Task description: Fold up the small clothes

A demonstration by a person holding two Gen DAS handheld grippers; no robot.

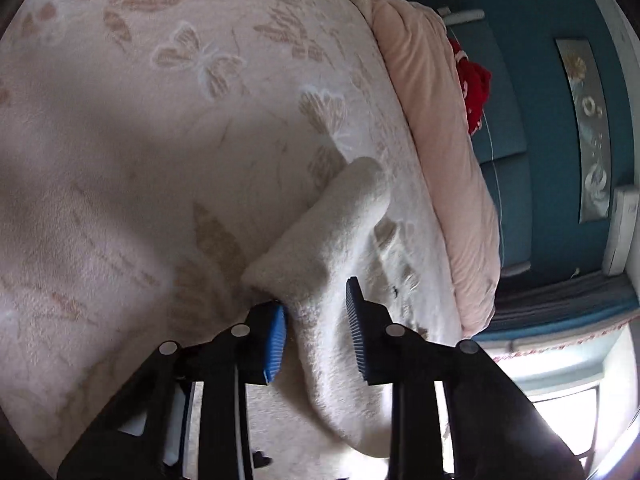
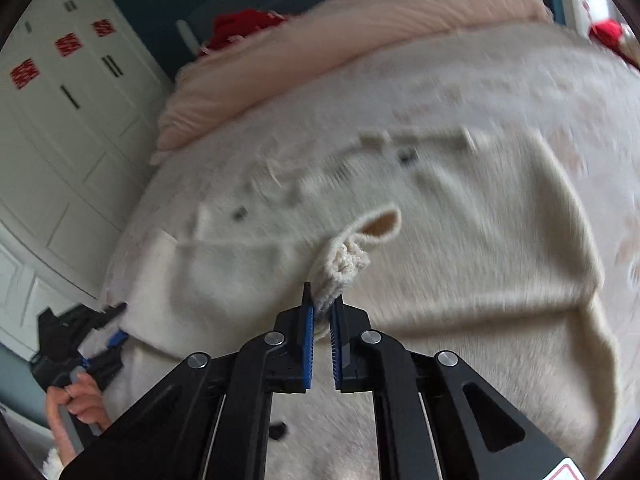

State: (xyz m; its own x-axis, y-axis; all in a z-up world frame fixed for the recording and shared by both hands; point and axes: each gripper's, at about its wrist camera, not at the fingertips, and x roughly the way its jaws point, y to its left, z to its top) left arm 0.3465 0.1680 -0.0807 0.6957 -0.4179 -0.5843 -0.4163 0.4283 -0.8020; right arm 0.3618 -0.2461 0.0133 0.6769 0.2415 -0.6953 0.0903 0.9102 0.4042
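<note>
— How far along are we?
— Barely starting. I'm pinching the cream sweater's point(image 2: 460, 264) cuff point(image 2: 344, 268) in my right gripper point(image 2: 321, 322); my left gripper point(image 1: 318, 330) is gaping around the other sleeve point(image 1: 332, 236). It's lying on the bed point(image 1: 140, 128), mostly unfolded.

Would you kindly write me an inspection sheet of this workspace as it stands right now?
Surface: bed blanket, pale with butterfly and leaf print.
Job's things: cream sweater spread on the blanket; sleeve cuff lifted.
Clutter: pink duvet bunched along the far edge; red fabric behind it.
Grippers: left gripper open, straddling a sweater edge; right gripper shut on the sleeve cuff.
Cables: nothing seen.
Surroundings: teal wall, white wardrobe, bright window.
</note>
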